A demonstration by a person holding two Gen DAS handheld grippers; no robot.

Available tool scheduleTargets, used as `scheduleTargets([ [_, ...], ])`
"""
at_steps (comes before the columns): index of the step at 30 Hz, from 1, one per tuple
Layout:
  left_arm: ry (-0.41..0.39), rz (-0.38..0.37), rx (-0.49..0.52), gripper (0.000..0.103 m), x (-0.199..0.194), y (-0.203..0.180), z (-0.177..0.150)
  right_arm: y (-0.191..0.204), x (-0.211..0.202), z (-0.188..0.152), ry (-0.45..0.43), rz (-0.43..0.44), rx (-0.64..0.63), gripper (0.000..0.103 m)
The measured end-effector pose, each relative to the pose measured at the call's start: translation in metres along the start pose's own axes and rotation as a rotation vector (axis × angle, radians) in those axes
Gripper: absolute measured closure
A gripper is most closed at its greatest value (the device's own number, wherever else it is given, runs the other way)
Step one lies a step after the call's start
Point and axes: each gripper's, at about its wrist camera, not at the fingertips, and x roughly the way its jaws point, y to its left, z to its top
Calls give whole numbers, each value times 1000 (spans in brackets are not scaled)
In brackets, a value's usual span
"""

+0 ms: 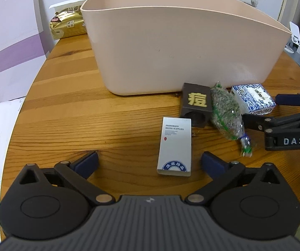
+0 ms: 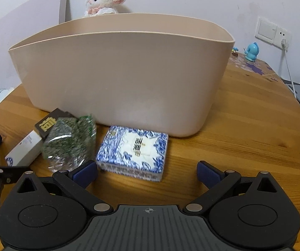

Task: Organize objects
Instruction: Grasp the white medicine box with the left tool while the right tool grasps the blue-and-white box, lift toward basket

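A large beige bin [image 1: 171,48] [image 2: 118,79] stands on the wooden table [image 1: 66,115] [image 2: 254,125]. In front of it lie a white hotel-supplies box [image 1: 175,146] [image 2: 24,148], a dark box with a gold character [image 1: 196,106] [image 2: 47,124], a clear bag of green bits [image 1: 226,115] [image 2: 70,142] and a blue-and-white patterned box [image 1: 252,98] [image 2: 133,152]. My left gripper [image 1: 150,163] is open, with the white box's near end between its fingertips. My right gripper [image 2: 146,172] [image 1: 261,108] is open just short of the patterned box, its left finger beside the bag.
A gold snack packet [image 1: 68,25] and a white packet sit behind the bin at the left. A plush lamb [image 2: 104,0] is behind the bin; a blue figurine [image 2: 251,52] stands at the far right. A wall socket with a cable [image 2: 284,41] is at the right.
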Motion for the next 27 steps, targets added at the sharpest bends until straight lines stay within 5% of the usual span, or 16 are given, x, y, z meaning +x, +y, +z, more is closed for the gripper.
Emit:
scheduleTargets([
  [5,-21,3,-6,0,2,1,1,5,4,1,-13,-5,11,1],
  [7,-36,2,-5,1,2,1,-1,7,2,1,-21,-3,8,10],
  [13,-81,3,-17,37,-11,1,-5,10,-4,3,-29,10,-4,40],
  [17,-87,0,-25,64,-15,3,-5,8,-6,5,-22,19,-11,41],
  [27,-69,-33,-53,70,-24,6,-10,3,-31,-3,-16,37,-5,41],
])
